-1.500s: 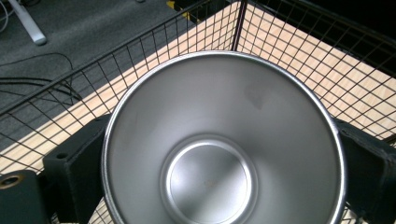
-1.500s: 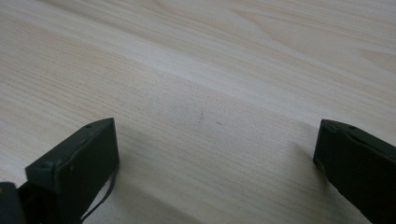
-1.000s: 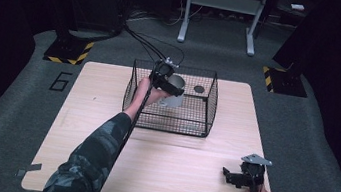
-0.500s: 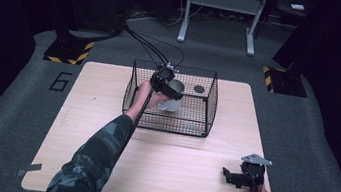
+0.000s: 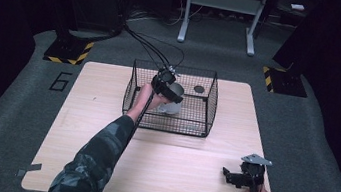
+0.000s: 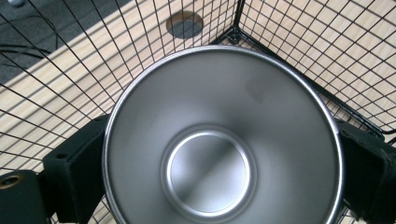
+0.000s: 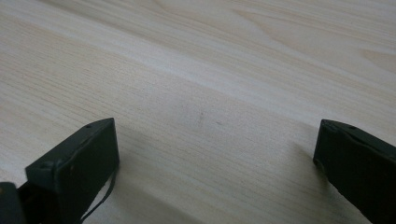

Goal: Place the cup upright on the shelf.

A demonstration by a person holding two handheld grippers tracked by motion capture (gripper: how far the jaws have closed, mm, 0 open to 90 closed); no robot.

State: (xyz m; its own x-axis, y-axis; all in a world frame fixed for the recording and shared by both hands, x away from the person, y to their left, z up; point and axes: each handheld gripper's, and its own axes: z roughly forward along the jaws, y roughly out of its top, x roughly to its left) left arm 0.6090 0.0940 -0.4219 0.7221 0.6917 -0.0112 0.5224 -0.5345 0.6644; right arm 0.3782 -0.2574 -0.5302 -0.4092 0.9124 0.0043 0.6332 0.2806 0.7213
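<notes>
We hold our left tongs (image 5: 172, 90) inside the black wire-mesh basket (image 5: 208, 99) at the far middle of the pale wooden bench (image 5: 98, 96). Their jaws are clamped on the outer wall of a shiny steel cup (image 6: 219, 140), one on each side, its open mouth facing the camera. Gripping it across its width probably keeps the smooth metal from slipping while it sits within the basket walls. We cannot tell whether its base touches the mesh floor. A dark round disc (image 6: 184, 24) lies beyond it, near the basket's far corner. Our right tongs (image 5: 243, 178) rest low at the near right edge, jaws wide apart over bare wood, likely parked out of the way.
</notes>
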